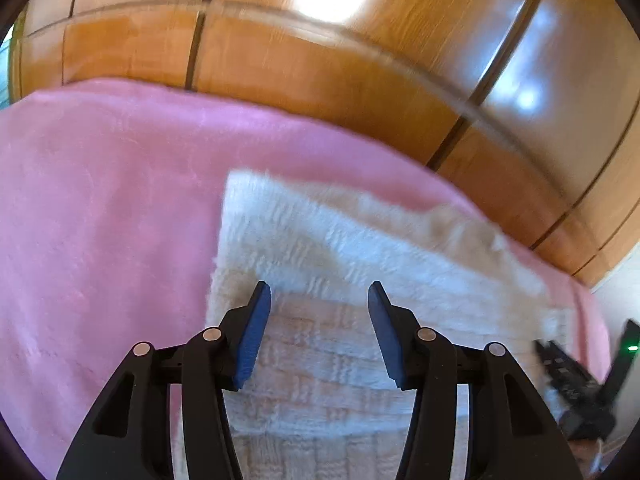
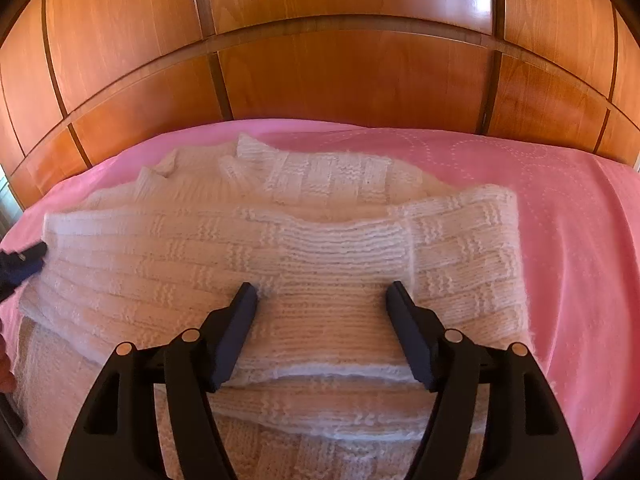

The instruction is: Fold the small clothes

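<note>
White knitted sweater (image 2: 280, 248) lying partly folded on the pink bedspread (image 2: 560, 208), both grippers poised over it.

The left gripper (image 1: 320, 300) hangs over one end of the knit with its blue-padded fingers (image 1: 254, 340) spread apart, gripping nothing. The right gripper (image 2: 322, 300) hangs over a folded-over layer near the middle, fingers likewise apart and empty. Glossy wooden wardrobe panels (image 2: 340, 72) stand behind the bed.
</note>
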Action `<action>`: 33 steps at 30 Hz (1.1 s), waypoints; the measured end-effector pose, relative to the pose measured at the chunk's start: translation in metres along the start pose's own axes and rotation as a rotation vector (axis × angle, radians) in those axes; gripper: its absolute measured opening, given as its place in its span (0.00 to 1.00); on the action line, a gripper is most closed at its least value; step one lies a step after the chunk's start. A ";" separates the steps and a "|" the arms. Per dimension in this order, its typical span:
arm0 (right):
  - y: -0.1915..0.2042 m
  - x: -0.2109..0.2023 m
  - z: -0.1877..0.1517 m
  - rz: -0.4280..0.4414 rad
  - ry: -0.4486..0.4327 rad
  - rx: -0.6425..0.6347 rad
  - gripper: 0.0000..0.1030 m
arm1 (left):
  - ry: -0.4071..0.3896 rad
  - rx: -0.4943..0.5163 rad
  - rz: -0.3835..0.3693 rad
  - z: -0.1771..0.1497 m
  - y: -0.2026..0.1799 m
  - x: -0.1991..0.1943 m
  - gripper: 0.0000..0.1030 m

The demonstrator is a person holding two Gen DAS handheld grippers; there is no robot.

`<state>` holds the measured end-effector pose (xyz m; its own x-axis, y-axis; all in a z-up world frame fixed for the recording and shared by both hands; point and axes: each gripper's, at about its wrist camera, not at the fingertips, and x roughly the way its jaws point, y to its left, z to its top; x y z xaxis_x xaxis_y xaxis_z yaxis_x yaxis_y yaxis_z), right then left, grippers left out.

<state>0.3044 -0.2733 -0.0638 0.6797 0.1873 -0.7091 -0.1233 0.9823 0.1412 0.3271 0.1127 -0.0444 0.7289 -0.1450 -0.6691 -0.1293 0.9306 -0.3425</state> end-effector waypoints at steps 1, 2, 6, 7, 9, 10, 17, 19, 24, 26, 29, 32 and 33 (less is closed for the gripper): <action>0.000 0.000 0.000 -0.001 -0.001 -0.001 0.67 | -0.017 0.017 0.006 0.007 -0.001 -0.002 0.48; 0.001 -0.001 0.000 -0.002 -0.001 -0.003 0.67 | -0.025 0.030 0.012 0.013 -0.003 -0.002 0.48; 0.003 0.000 0.000 -0.010 0.000 -0.011 0.68 | 0.010 0.071 0.080 0.035 -0.007 0.028 0.48; 0.002 -0.001 0.000 -0.011 0.000 -0.011 0.68 | 0.055 0.064 0.146 0.037 -0.002 0.049 0.48; 0.003 0.001 0.000 -0.009 0.000 -0.014 0.68 | 0.073 0.066 0.165 0.032 0.005 0.066 0.49; 0.003 0.002 0.000 -0.010 0.000 -0.015 0.68 | 0.049 0.105 0.193 0.029 0.000 0.065 0.49; -0.001 0.003 0.000 0.008 -0.003 -0.001 0.69 | 0.009 0.089 0.144 0.015 -0.014 0.002 0.49; -0.001 0.003 0.000 0.007 -0.004 -0.002 0.70 | -0.010 0.107 0.134 0.003 -0.022 -0.020 0.49; 0.003 0.000 0.000 -0.017 -0.003 -0.017 0.84 | -0.054 0.155 0.126 -0.031 -0.036 -0.071 0.49; 0.002 -0.002 0.001 -0.086 0.023 0.000 0.98 | -0.060 0.154 0.125 -0.044 -0.039 -0.087 0.49; -0.005 -0.014 -0.003 -0.042 0.037 0.038 0.98 | -0.062 0.158 0.112 -0.058 -0.039 -0.104 0.50; -0.007 -0.029 -0.012 -0.022 0.039 0.046 0.98 | -0.071 0.177 0.101 -0.073 -0.037 -0.119 0.65; -0.008 -0.035 -0.016 -0.014 0.042 0.048 0.98 | -0.074 0.175 0.097 -0.078 -0.037 -0.125 0.65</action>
<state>0.2705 -0.2879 -0.0514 0.6502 0.1747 -0.7395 -0.0788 0.9835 0.1630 0.1883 0.0704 0.0001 0.7669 -0.0330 -0.6410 -0.0868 0.9842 -0.1546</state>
